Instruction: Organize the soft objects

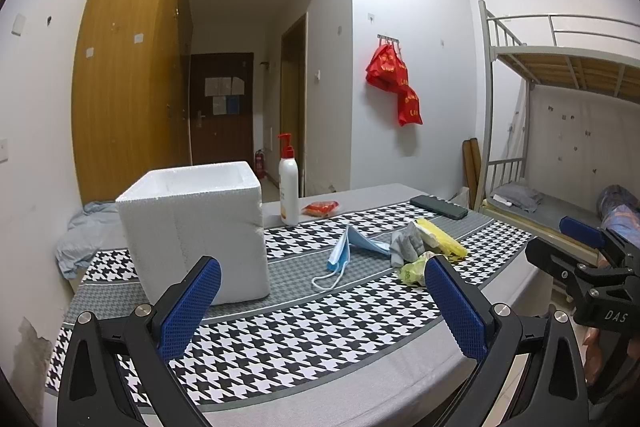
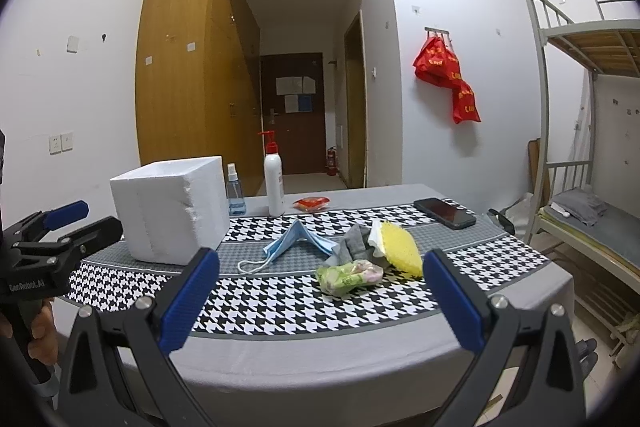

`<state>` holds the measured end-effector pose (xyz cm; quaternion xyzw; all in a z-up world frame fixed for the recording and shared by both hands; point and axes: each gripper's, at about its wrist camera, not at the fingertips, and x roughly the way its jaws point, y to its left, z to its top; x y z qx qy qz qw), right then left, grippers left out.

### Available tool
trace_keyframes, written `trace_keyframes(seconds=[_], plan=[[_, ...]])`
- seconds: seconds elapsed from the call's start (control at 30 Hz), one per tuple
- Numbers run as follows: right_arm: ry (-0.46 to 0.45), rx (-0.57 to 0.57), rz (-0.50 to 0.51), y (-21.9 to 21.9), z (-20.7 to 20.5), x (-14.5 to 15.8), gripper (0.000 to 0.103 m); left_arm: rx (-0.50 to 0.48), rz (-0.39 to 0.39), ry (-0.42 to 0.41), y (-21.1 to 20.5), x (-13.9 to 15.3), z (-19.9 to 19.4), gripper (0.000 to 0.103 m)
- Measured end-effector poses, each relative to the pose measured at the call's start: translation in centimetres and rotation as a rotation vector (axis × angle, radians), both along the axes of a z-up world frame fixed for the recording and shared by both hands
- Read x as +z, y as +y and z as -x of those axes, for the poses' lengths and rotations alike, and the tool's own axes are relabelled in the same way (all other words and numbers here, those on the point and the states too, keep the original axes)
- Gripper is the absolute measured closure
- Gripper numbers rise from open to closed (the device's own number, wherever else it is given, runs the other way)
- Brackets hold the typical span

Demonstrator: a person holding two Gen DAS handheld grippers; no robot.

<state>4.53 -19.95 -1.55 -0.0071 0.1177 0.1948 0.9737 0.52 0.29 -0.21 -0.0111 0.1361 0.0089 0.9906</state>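
Observation:
A white foam box (image 1: 196,227) (image 2: 170,209) stands open-topped on the left of the houndstooth tablecloth (image 1: 304,339) (image 2: 304,303). To its right lie a blue face mask (image 1: 352,247) (image 2: 296,241), a grey cloth (image 1: 406,245) (image 2: 354,243), a yellow sponge (image 1: 442,237) (image 2: 400,247) and a green crumpled packet (image 1: 412,269) (image 2: 346,277). My left gripper (image 1: 320,301) hangs open above the table's near part, empty. My right gripper (image 2: 320,293) is open too, over the front edge, facing the pile. Each gripper shows in the other's view: the right gripper (image 1: 576,255) and the left gripper (image 2: 64,223).
A white pump bottle (image 1: 289,187) (image 2: 274,183), a blue spray bottle (image 2: 235,193), a red packet (image 1: 320,207) (image 2: 311,203) and a black phone (image 1: 438,207) (image 2: 445,213) sit along the table's back. A bunk bed (image 1: 560,147) (image 2: 592,147) stands at the right. A hand (image 2: 40,331) grips the left tool.

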Motion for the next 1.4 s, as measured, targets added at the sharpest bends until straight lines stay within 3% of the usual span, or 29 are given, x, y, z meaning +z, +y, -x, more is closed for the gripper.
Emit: trace_keyframes(seconds=[0.63,1.4], plan=[[0.005,-0.004,0.005,-0.5,-0.7,0.6,0.000,-0.019,-0.001,-0.001,-0.6,0.4,-0.7,0.001],[0.092,-0.055,0.036,-0.9,-7.0,-0.6,0.000,-0.067,-0.005,0.104,-1.3,-0.7,-7.6,0.001]])
